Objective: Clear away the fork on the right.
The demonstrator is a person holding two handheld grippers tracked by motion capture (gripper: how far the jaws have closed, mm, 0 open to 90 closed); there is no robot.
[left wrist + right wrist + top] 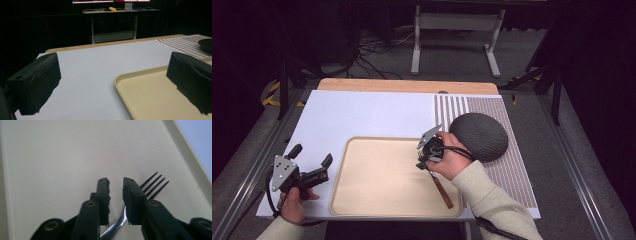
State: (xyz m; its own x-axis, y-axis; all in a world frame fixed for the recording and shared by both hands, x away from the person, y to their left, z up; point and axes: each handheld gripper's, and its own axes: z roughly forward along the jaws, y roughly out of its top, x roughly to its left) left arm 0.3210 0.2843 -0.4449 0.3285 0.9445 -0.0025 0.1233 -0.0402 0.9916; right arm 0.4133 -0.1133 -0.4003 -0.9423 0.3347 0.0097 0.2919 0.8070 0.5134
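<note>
A fork with a brown wooden handle (443, 192) lies on the beige tray (337, 185) near its right side. My right gripper (421, 161) hangs over the fork's head end and points down at the tray. In the right gripper view the jaws (115, 181) stand close together with a narrow gap and nothing between the tips. The fork's metal neck runs under them and its tines (153, 186) stick out behind the right jaw. My left gripper (312, 154) rests on the white board left of the tray, its jaws (112, 65) wide open and empty.
A dark grey domed object (478, 136) sits on a striped mat (512, 170) just right of the tray, close to my right hand. The white board (362, 110) covers the table behind the tray. The tray's rim (120, 85) lies near my left gripper's right jaw.
</note>
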